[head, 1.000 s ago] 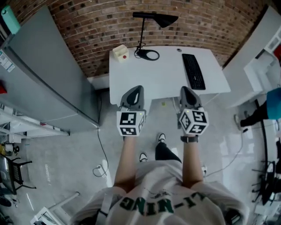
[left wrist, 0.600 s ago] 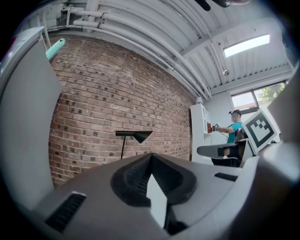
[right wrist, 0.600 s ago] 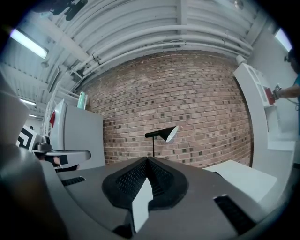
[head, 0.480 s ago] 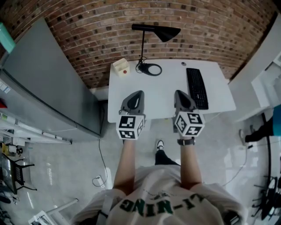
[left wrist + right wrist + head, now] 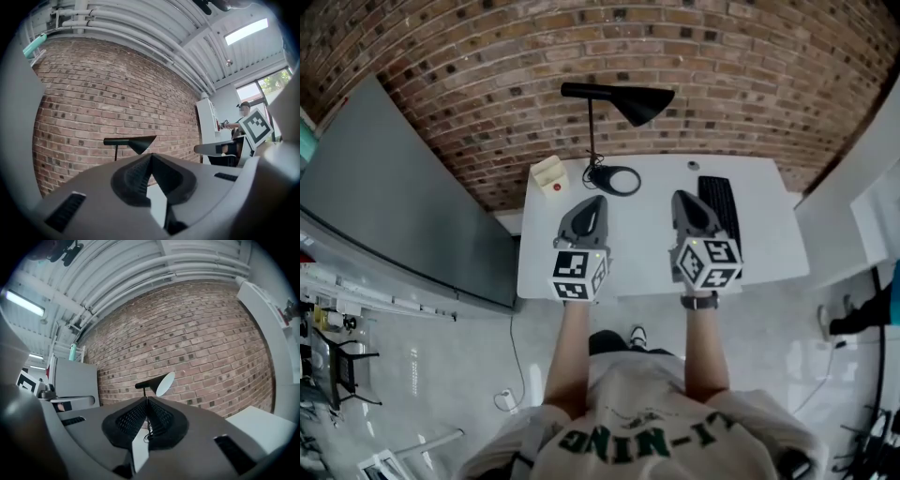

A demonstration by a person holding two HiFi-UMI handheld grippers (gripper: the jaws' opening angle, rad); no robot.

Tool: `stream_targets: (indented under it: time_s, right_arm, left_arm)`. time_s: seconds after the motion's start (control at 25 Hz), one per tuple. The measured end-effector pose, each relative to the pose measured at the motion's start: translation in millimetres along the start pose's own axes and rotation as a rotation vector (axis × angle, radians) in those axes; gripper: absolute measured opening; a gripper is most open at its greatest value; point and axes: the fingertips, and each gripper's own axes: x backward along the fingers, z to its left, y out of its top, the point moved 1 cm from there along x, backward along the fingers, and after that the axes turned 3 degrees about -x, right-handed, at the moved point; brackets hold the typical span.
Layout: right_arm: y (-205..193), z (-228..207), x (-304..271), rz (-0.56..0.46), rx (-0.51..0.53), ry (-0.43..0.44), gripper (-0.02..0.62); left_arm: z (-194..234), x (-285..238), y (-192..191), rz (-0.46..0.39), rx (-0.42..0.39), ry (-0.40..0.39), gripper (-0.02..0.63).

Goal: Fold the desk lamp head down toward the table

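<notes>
Left claw [image 5: 597, 200] and right claw [image 5: 681, 198] are closed, empty. Pressing the lamp head [image 5: 643, 101] at 12 o'clock could tip the ring base [image 5: 617, 180].

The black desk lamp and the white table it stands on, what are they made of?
Black desk lamp: probably painted metal with a matt finish, judging by the thin straight stem and the smooth cone shade with little shine. White table: likely laminate or painted board, given the smooth, even surface without grain. Neither is certain.
</notes>
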Motion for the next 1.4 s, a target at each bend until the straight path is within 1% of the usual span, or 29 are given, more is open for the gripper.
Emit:
stream_targets:
  time_s: [0.12, 0.28, 0.36, 0.44, 0.64, 0.92, 1.08, 1.2, 1.4]
  right_arm:
    - [-10, -13, -19, 0.028, -0.030, 0.020, 0.005]
    - [-22, -14, -43, 0.067, -0.040, 0.057, 0.005]
    - [-22, -12, -57, 0.082, -0.026, 0.088, 0.005]
    - [-21, -12, -70, 0.089, -0.013, 0.102, 0.005]
    - [0, -19, -98, 0.086, -0.001, 0.099, 0.005]
    - [15, -28, -134, 0.074, -0.030, 0.083, 0.006]
    - [28, -31, -154, 0.058, -0.026, 0.082, 0.031]
    - [33, -34, -167, 0.066, -0.017, 0.078, 0.057]
    - [43, -46, -181, 0.081, -0.037, 0.072, 0.118]
  left_arm:
    - [3, -14, -11, 0.040, -0.007, 0.015, 0.002]
    - [16, -28, -21, 0.078, -0.002, 0.028, 0.002]
    - [24, -38, -22, 0.075, 0.000, 0.030, 0.002]
    - [34, -49, -23, 0.071, 0.002, 0.028, 0.002]
    - [48, -80, -19, 0.059, 0.023, 0.001, 0.002]
    - [59, -116, -14, 0.034, 0.015, -0.066, 0.002]
    - [66, -135, -7, 0.019, 0.008, -0.097, 0.002]
    - [71, -146, -6, 0.020, 0.009, -0.111, 0.002]
    - [74, -161, -5, 0.017, 0.012, -0.137, 0.000]
